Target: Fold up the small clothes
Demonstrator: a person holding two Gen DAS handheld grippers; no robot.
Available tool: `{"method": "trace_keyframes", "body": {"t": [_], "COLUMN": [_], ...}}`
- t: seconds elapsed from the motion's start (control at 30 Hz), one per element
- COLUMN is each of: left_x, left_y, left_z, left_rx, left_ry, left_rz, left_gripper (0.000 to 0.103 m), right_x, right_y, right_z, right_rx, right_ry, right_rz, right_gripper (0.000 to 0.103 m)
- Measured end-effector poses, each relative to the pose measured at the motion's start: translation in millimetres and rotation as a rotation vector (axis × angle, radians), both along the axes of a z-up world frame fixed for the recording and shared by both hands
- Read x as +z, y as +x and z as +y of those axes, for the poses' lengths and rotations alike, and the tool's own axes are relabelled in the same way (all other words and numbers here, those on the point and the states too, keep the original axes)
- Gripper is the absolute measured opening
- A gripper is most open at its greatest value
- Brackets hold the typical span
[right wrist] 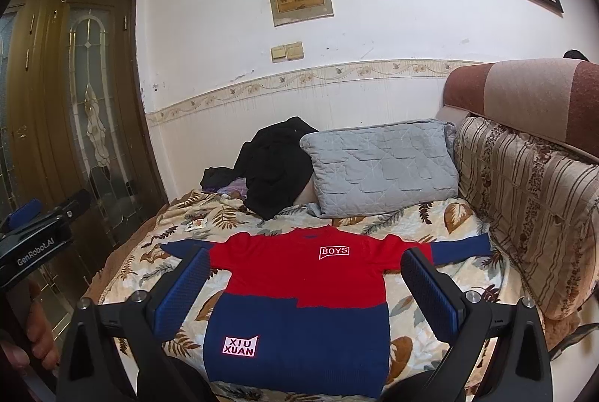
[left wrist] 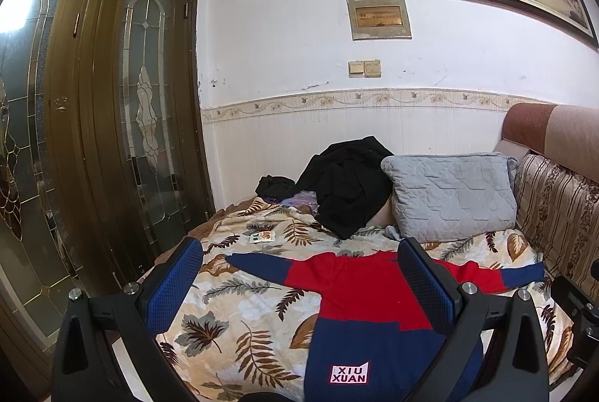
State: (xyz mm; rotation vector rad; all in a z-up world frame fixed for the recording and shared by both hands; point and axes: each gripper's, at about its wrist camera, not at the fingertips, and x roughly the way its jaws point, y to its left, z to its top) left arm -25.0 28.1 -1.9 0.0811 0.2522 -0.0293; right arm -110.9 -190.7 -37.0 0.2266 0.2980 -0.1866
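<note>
Here we are above the bed (right wrist: 441,226), and the little sweater (right wrist: 299,289) lies flat and face up on the leaf-print blanket (left wrist: 239,319), red on top, navy below, both navy-cuffed sleeves spread wide to the sides. White "BOYS" patch up on the red chest, "XIU XUAN" patch down on the navy hem. My right gripper (right wrist: 305,274) hangs over the sweater's body, jaws released and wide, one blue pad off each flank, nothing between them but air. My left gripper (left wrist: 299,274) sits off the sweater's left side, jaws spread wide as well, gripping nothing; one pad hangs over the bare blanket, the other over the red chest. Beyond the sweater's collar: a grey quilted pillow (right wrist: 382,169) propped up, a heap of black clothing (right wrist: 277,166) just beside it, a small card (left wrist: 262,236) on the blanket. Striped cushions (right wrist: 524,207) run along past the sweater's right sleeve.
</note>
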Motion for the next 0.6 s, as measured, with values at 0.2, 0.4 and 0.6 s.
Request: {"method": "trace_keyframes", "body": {"t": [0.2, 0.4, 0.6], "left_x": [-3, -10, -14], "left_y": [8, 22, 32], "left_z": [2, 0, -2], "left_rx": [0.01, 0.019, 0.026], "left_ry": [0.0, 0.007, 0.011], "left_rz": [0.019, 0.045, 0.058], "left_gripper": [0.103, 0.103, 0.103], "right_x": [0, -3, -8], "right_y": [2, 12, 27], "right_z": [1, -1, -3], "right_rx": [0.0, -0.002, 0.005], "right_ry": [0.004, 0.003, 0.015], "right_rz": [0.011, 0.034, 0.046], "right_gripper": [0.103, 0.103, 0.103]}}
